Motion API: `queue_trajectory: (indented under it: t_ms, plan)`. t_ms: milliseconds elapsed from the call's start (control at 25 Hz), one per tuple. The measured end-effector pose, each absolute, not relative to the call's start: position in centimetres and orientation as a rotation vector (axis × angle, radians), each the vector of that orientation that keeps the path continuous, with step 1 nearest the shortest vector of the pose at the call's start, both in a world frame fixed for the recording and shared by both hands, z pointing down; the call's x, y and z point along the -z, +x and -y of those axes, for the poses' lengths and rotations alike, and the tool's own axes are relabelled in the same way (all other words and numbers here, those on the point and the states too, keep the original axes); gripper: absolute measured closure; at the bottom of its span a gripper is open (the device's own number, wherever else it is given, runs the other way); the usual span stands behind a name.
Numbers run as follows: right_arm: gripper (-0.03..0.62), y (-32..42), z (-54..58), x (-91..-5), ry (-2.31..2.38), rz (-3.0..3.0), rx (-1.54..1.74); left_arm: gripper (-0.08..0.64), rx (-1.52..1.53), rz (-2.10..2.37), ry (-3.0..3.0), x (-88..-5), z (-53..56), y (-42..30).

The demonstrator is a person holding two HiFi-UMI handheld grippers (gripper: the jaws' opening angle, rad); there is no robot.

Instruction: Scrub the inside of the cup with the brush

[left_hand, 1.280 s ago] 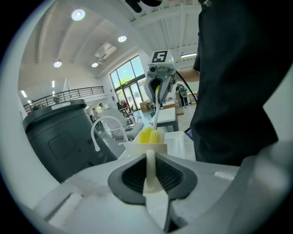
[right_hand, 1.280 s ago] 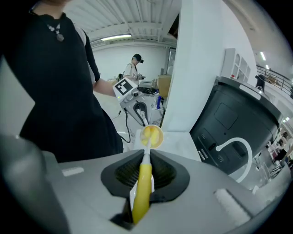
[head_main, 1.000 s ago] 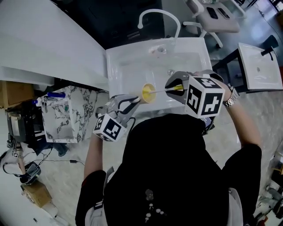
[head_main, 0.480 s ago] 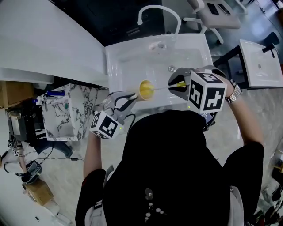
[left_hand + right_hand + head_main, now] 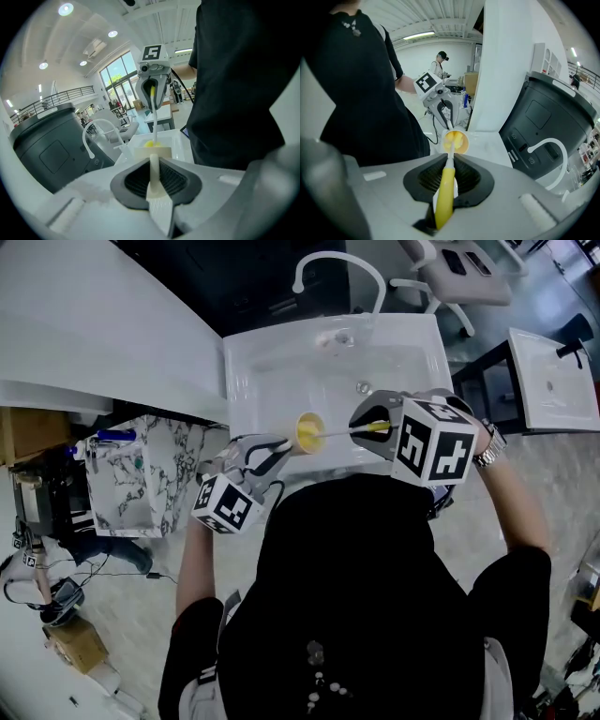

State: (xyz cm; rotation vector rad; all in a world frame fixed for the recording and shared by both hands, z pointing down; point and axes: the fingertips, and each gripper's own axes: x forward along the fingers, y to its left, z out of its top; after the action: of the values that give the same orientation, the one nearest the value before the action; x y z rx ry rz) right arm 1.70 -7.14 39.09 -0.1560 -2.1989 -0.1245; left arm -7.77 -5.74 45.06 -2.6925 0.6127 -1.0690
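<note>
You're holding the cup (image 5: pixel 310 434) over the front edge of the sink (image 5: pixel 272 381), its mouth turned toward your right gripper (image 5: pixel 372 427). The brush (image 5: pixel 339 432) is running straight from that gripper into the opening, so cup and tool are meeting mouth to tip. Your left gripper (image 5: pixel 277 455) is sitting just beside the cup on the opposite side.

The head view is giving you only the yellow mouth and the thin shaft. The right gripper view is looking right down the shaft and showing the brush head (image 5: pixel 451 136) sitting inside the yellow interior. The left gripper view is showing what neither of those does: the cup's white outside and its handle (image 5: pixel 153 180).

On the left, the jaws are standing narrow, pinching that white handle between the pads. On the right, the jaws are clamping close on the brush's yellow grip (image 5: pixel 444 197), with the white shaft reaching out ahead of them to the cup.
</note>
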Motion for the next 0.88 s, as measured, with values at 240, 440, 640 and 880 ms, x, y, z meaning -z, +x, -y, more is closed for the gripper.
queue_trajectory:
  t_ms: [240, 440, 640, 880]
  plan:
    - [0.552, 1.8, 7.9, -39.3, -0.144, 2.187, 0.117, 0.512, 1.072, -0.593, -2.69, -45.2, 5.3, -7.5]
    - [0.552, 2.3, 8.0, -39.8, -0.15, 2.168, 0.102, 0.512, 1.058, -0.598, -2.698, -45.1, 5.0, -7.7]
    - [0.552, 2.5, 7.7, -40.2, -0.155, 2.166, 0.088, 0.512, 1.052, -0.624, -2.703, -44.8, 5.0, -8.2]
    - [0.552, 2.3, 7.2, -40.5, -0.161, 2.176, 0.087, 0.511, 1.052, -0.65, -2.703, -45.0, 5.1, -8.5]
